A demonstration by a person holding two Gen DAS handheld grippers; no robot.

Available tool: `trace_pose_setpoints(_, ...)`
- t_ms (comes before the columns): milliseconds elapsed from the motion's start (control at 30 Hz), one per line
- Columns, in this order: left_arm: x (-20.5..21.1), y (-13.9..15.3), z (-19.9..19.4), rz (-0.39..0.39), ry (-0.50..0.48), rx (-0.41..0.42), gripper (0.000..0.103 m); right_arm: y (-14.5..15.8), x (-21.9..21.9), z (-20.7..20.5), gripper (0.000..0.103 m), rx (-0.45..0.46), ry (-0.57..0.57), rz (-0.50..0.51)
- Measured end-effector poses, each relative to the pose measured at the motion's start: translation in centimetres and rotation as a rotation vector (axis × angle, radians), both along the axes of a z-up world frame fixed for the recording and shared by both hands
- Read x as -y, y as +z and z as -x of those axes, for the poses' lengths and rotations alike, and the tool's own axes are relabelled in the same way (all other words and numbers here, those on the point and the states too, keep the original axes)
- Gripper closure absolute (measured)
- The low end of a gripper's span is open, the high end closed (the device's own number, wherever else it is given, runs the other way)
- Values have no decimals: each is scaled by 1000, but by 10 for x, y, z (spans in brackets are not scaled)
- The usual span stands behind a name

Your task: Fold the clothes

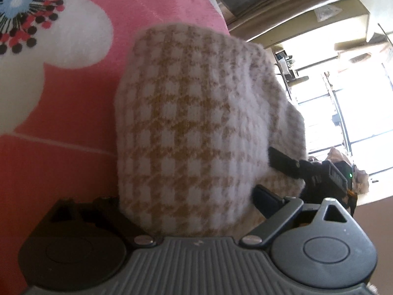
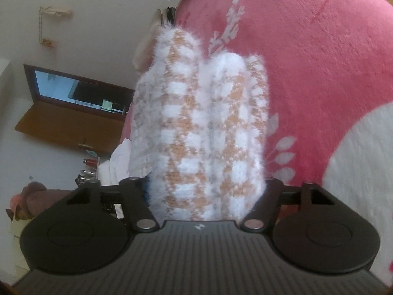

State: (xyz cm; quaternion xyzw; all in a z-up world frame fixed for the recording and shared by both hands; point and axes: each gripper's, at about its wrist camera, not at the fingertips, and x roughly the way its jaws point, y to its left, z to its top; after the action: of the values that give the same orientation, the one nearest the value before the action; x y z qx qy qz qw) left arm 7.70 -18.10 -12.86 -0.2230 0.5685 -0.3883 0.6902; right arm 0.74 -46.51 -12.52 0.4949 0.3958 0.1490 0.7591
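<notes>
A fuzzy tan-and-white houndstooth garment [image 1: 186,123] is folded into a thick bundle above the pink blanket [image 1: 152,2]. My left gripper [image 1: 186,196] is shut on its near end, and the cloth hides most of the fingers. At the bundle's right edge, one black finger [image 1: 282,162] of the other gripper presses on the cloth. In the right wrist view the same garment [image 2: 203,127] stands up in bunched folds from my right gripper [image 2: 203,174], which is shut on it. Its fingertips are buried in the fluff.
The pink blanket [image 2: 319,61] has large white flower shapes [image 1: 73,39] and fills the area under the garment. A bright window and shelving [image 1: 331,98] lie past the bed edge. A wooden door with a glass panel [image 2: 73,108], white cloth [image 2: 115,162] and small bottles [image 2: 88,167] are at the left.
</notes>
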Motion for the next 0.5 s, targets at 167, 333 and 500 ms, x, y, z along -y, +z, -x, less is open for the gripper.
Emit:
trace_pose_setpoints(167, 5, 14, -10, 17, -6, -12, 7, 28, -1, -6, 43, 10, 18, 39)
trace_pose_setpoints(333, 27, 42, -38, 27, -51, 14, 7, 57, 10, 7, 44, 61, -14, 55)
trace_pose_setpoints(500, 65, 86, -80, 31, -133, 76, 7, 97, 32, -4, 44, 134, -96, 80)
